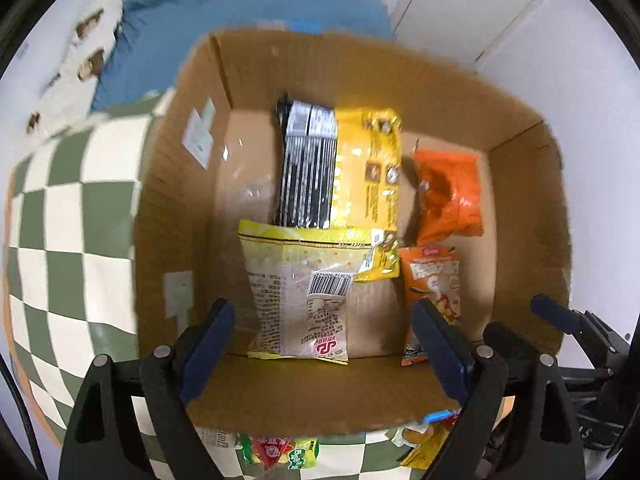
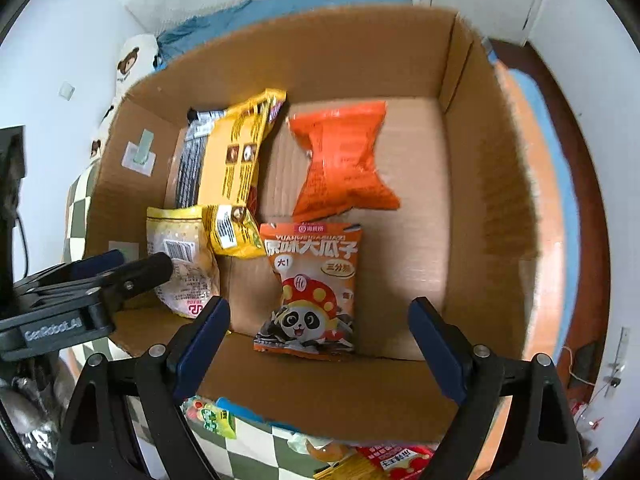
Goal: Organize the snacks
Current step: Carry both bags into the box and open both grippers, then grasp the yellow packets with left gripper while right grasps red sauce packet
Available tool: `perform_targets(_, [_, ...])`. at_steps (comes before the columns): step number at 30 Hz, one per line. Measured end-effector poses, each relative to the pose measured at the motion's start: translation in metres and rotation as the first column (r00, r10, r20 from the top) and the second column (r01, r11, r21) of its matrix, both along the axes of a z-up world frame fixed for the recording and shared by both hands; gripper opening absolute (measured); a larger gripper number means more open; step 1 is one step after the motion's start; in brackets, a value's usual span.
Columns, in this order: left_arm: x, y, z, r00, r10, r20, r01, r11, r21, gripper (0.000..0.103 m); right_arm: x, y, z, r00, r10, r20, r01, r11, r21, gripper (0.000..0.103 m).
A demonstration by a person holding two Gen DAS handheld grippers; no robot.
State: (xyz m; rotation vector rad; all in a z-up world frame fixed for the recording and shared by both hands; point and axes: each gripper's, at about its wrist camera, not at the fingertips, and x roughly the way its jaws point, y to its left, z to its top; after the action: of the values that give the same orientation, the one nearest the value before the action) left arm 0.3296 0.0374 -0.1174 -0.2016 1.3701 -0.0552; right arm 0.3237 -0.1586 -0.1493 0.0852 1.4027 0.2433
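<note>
An open cardboard box (image 1: pixel 524 184) (image 2: pixel 480 184) holds several snack packs: a pale yellow pack with a barcode (image 1: pixel 298 292) (image 2: pixel 182 260), a black striped pack (image 1: pixel 306 168) (image 2: pixel 192 160), a yellow pack (image 1: pixel 370 176) (image 2: pixel 236 156), a plain orange bag (image 1: pixel 450 196) (image 2: pixel 344 160) and an orange panda pack (image 1: pixel 434 288) (image 2: pixel 312 288). My left gripper (image 1: pixel 320 320) is open and empty over the box's near wall; it also shows in the right wrist view (image 2: pixel 132 264). My right gripper (image 2: pixel 318 320) is open and empty above the panda pack; its finger shows in the left wrist view (image 1: pixel 556 312).
The box stands on a green-and-white checkered cloth (image 1: pixel 68 216) (image 2: pixel 78 216). More loose snack packs lie on the cloth in front of the box (image 1: pixel 280 452) (image 2: pixel 396 460). A blue blanket (image 1: pixel 256 12) and white walls lie behind.
</note>
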Motion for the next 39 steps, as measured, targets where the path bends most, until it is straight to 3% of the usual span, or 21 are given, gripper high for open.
perform_targets(7, [-0.039, 0.001, 0.045, 0.988, -0.008, 0.155, -0.002, 0.998, 0.066, 0.09, -0.025, -0.007, 0.039, 0.993, -0.029, 0.118, 0.031, 0.999, -0.014, 0.093])
perform_targets(18, [-0.086, -0.003, 0.089, 0.97, 0.001, 0.243, -0.018, 0.998, 0.066, 0.09, -0.08, -0.015, 0.094, 0.97, -0.056, 0.235, 0.053, 0.998, 0.02, 0.093])
perform_targets(23, [-0.123, 0.001, 0.1, 0.963, 0.005, 0.268, -0.028, 0.996, 0.084, 0.09, -0.108, -0.016, 0.11, 0.968, -0.065, 0.244, 0.052, 0.997, 0.059, 0.093])
perform_targets(27, [-0.154, 0.008, 0.085, 0.969, 0.024, 0.247, -0.049, 0.994, 0.093, 0.09, -0.136, -0.024, 0.102, 0.975, -0.099, 0.201, 0.079, 0.991, 0.104, 0.093])
perform_targets(31, [-0.181, 0.018, 0.048, 0.982, 0.037, 0.184, -0.059, 0.991, 0.118, 0.09, -0.164, -0.04, 0.071, 0.982, -0.146, 0.121, 0.131, 0.984, 0.125, 0.093])
perform_targets(35, [-0.193, 0.028, 0.002, 0.996, 0.053, 0.077, -0.063, 0.989, 0.132, 0.09, -0.178, -0.056, 0.03, 0.986, -0.16, 0.049, 0.155, 0.984, 0.093, 0.093])
perform_targets(39, [-0.203, 0.027, -0.028, 0.997, 0.072, 0.028, -0.076, 0.984, 0.161, 0.09, -0.184, -0.072, -0.004, 0.992, -0.126, 0.023, 0.125, 0.992, 0.027, 0.093])
